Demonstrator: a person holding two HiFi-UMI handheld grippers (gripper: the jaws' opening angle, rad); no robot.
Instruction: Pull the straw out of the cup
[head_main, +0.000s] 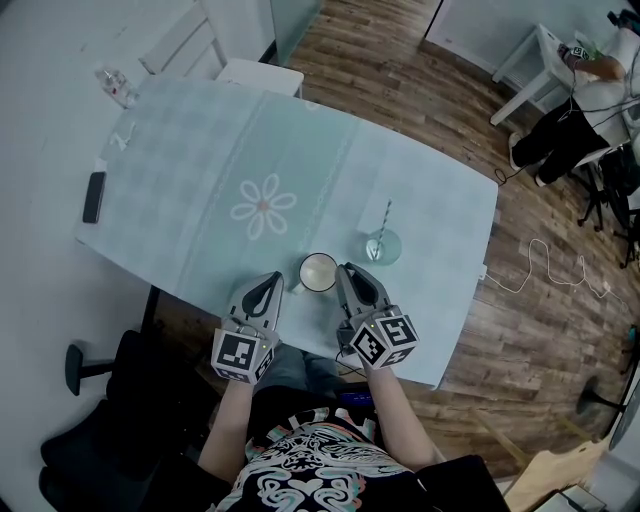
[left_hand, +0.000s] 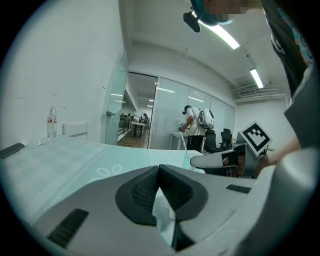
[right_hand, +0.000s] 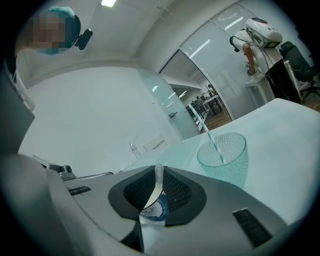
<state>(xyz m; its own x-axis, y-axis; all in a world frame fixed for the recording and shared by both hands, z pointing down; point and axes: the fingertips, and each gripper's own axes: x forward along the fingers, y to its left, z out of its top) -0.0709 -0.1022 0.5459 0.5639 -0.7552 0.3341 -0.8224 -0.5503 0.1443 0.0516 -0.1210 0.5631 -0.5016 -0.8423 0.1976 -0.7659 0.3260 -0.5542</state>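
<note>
A clear teal cup (head_main: 382, 247) stands on the table near its front edge, with a striped straw (head_main: 386, 220) leaning out of it. The right gripper view shows this cup (right_hand: 224, 155) and straw (right_hand: 212, 137) just ahead and to the right. A white cup (head_main: 318, 272) with a blue pattern inside (right_hand: 154, 209) sits left of the teal one. My right gripper (head_main: 343, 268) is shut on its rim (right_hand: 159, 172). My left gripper (head_main: 275, 277) rests left of the white cup, jaws shut (left_hand: 159, 167), only a pale sliver showing behind the tips.
A pale green cloth with a flower print (head_main: 264, 205) covers the table. A black phone (head_main: 93, 196) and a plastic bottle (head_main: 115, 85) lie at the far left. A white chair (head_main: 225, 50) stands behind. A person (head_main: 580, 110) sits at the upper right; a cable (head_main: 540, 265) lies on the floor.
</note>
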